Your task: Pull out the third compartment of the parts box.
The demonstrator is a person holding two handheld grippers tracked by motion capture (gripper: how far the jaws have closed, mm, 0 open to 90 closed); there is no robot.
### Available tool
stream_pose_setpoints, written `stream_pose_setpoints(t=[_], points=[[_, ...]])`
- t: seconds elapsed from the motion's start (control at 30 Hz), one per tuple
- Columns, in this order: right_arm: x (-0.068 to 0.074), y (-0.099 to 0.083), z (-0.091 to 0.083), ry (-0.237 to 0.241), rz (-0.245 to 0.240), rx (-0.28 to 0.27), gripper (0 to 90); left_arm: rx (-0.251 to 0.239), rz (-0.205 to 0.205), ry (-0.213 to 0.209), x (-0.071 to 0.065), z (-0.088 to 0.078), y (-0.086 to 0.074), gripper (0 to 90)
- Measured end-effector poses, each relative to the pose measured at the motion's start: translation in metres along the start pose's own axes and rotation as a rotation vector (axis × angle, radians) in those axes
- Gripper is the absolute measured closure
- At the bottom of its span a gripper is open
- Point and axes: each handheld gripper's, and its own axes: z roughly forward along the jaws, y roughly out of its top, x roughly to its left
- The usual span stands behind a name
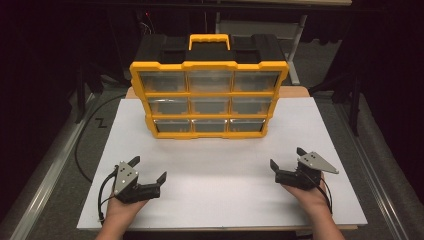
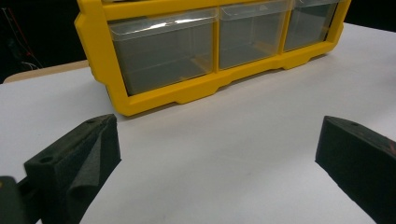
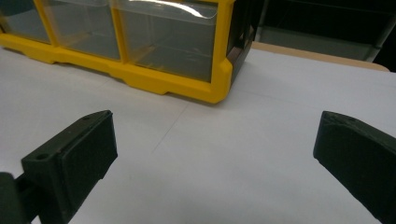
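Note:
A yellow and black organizer case [image 1: 209, 85] with a yellow carry handle [image 1: 209, 41] stands upright at the back of the white table [image 1: 215, 195]. Its front holds three rows of clear drawers, all pushed in. My left gripper [image 1: 148, 169] rests low at the front left, held in a hand, jaws wide apart with nothing between them. At the front right my right gripper [image 1: 287, 157] is open too and holds nothing. The left gripper view faces the bottom-left drawer [image 2: 163, 51]. The right gripper view faces the bottom-right drawer [image 3: 170, 39].
The white table top ends at a wooden edge [image 1: 297, 91] behind the case. A black cable [image 1: 82, 145] curves over the grey floor at the left. Dark frames and table legs stand in the background.

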Motion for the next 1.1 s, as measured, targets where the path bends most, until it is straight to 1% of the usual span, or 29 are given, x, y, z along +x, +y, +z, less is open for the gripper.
stream_pose_setpoints(t=[0.07, 0.13, 0.2, 0.23, 0.27, 0.33, 0.37, 0.43, 0.5, 0.57, 0.6, 0.67, 0.7, 0.77, 0.83, 0.87, 1.03, 1.1], points=[[-0.001, 0.004, 0.01, -0.031, -0.021, -0.002, 1.0, -0.004, 0.0, 0.003, 0.0, 0.001, -0.001, 0.4], [-0.002, 0.005, 0.016, -0.029, -0.019, -0.005, 1.0, -0.009, 0.01, -0.001, 0.0, 0.001, -0.001, 0.3], [-0.003, 0.007, 0.024, -0.025, -0.014, 0.017, 1.0, -0.013, 0.008, -0.006, -0.001, 0.001, -0.001, 0.3], [-0.003, 0.007, 0.024, -0.025, -0.014, 0.017, 1.0, -0.013, 0.008, -0.006, -0.001, 0.001, -0.001, 0.3], [-0.003, 0.009, 0.031, -0.028, -0.015, 0.024, 1.0, -0.015, 0.008, -0.006, -0.002, 0.0, -0.001, 0.3], [-0.002, 0.011, 0.038, -0.039, -0.033, 0.025, 1.0, -0.021, 0.006, -0.001, -0.001, 0.0, 0.0, 0.3], [-0.002, 0.011, 0.038, -0.039, -0.033, 0.025, 1.0, -0.021, 0.006, -0.001, -0.001, 0.0, 0.0, 0.3], [0.0, 0.013, 0.048, -0.042, -0.039, 0.032, 1.0, -0.02, -0.006, 0.002, 0.0, 0.0, 0.0, 0.3], [0.001, 0.015, 0.05, -0.044, -0.025, 0.04, 1.0, -0.013, -0.011, 0.0, 0.0, 0.0, 0.0, 0.3], [0.001, 0.016, 0.05, -0.041, -0.015, 0.042, 1.0, -0.009, -0.002, -0.007, 0.0, 0.0, 0.0, 0.4], [0.002, 0.017, 0.048, -0.035, -0.01, 0.056, 1.0, -0.009, 0.009, -0.006, -0.002, 0.001, 0.0, 0.4], [0.004, 0.016, 0.046, -0.039, -0.026, 0.062, 1.0, -0.007, 0.015, -0.004, -0.003, 0.001, 0.0, 0.4], [0.004, 0.016, 0.046, -0.039, -0.026, 0.062, 1.0, -0.007, 0.015, -0.004, -0.003, 0.001, 0.0, 0.3], [0.004, 0.015, 0.041, -0.043, -0.046, 0.055, 1.0, -0.012, 0.015, 0.003, -0.003, -0.002, 0.0, 0.4], [0.004, 0.014, 0.039, -0.046, -0.05, 0.051, 1.0, -0.015, 0.012, 0.005, -0.004, -0.003, 0.0, 0.3], [0.003, 0.013, 0.035, -0.049, -0.06, 0.048, 1.0, -0.018, 0.009, 0.006, -0.003, -0.003, 0.0, 0.3], [-0.002, 0.008, 0.026, -0.049, -0.057, 0.053, 1.0, -0.018, 0.002, 0.013, -0.002, -0.003, 0.0, 0.4], [-0.008, 0.004, 0.021, -0.052, -0.059, 0.053, 1.0, -0.019, 0.004, 0.015, -0.002, -0.003, 0.0, 0.3]])
